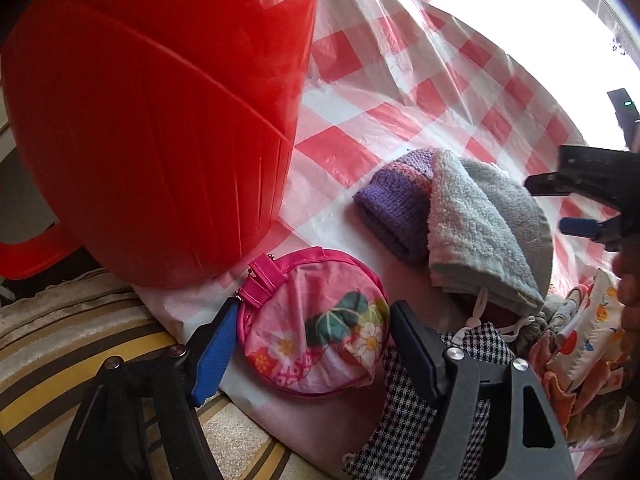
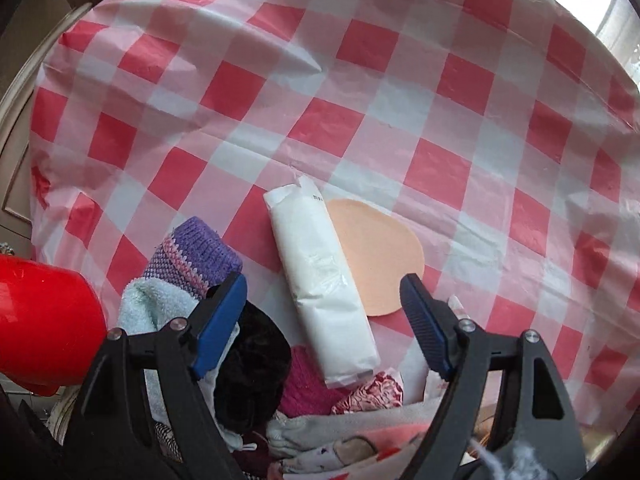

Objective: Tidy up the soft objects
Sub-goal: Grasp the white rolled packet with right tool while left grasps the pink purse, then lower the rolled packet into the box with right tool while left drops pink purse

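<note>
In the left wrist view my left gripper [image 1: 312, 344] is open, its fingers on either side of a round pink floral pouch [image 1: 316, 332] at the table's near edge. A purple knit hat [image 1: 392, 208] and a pale towel [image 1: 480, 232] lie behind it. The right gripper [image 1: 568, 204] shows open at the right edge. In the right wrist view my right gripper [image 2: 324, 312] is open above a white plastic-wrapped roll [image 2: 324, 296] that lies beside a peach oval pad [image 2: 380, 252]. The purple hat [image 2: 196, 256], a black soft item [image 2: 252, 364] and pink fabrics [image 2: 304, 388] lie near.
A big red plastic bucket [image 1: 152, 120] stands at the left on the red-and-white checked tablecloth [image 1: 420, 92]. A houndstooth cloth [image 1: 404, 420] and a fruit-print cloth [image 1: 588, 340] lie at the near edge. A striped rug [image 1: 80, 344] is below. The bucket [image 2: 44, 320] shows left.
</note>
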Motion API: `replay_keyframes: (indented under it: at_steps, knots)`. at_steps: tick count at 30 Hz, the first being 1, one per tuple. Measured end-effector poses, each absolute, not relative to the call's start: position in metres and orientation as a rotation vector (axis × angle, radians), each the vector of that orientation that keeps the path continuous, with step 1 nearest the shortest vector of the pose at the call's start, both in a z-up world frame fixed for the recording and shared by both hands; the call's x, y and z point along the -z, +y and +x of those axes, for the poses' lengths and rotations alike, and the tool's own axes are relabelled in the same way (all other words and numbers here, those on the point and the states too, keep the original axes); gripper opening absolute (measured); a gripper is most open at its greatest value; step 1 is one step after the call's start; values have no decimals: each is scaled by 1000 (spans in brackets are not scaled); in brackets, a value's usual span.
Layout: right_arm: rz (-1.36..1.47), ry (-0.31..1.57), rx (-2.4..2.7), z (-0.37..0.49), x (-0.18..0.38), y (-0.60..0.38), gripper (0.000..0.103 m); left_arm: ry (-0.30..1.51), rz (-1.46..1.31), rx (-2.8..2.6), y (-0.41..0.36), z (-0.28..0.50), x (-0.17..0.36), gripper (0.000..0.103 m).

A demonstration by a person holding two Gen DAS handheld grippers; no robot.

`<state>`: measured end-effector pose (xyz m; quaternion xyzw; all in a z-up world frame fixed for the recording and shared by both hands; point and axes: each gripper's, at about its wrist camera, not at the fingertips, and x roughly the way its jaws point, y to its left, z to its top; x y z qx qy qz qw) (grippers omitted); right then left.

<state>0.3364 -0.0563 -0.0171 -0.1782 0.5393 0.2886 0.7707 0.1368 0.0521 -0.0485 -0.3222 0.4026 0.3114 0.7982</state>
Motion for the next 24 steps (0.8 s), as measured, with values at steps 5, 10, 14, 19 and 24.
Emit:
replay_keyframes:
  at_steps: [5, 10, 14, 19, 24]
  knots:
    - [-421, 1226, -631, 344, 40, -43, 78, 854, -715, -623, 51, 129, 47, 75]
    - [-430, 1249, -617, 347, 56, -40, 52, 827, -729, -574, 47, 119, 41, 75]
    - [-393, 1229, -633, 344, 49, -45, 50, 787, -736, -545, 46, 114, 34, 75]
    - [-325, 1151, -636, 333, 15, -59, 49, 725, -720, -526, 42, 107, 22, 74]
    - [-292, 1039, -641, 315, -36, -83, 49, 615, -648, -533, 34, 94, -2, 74]
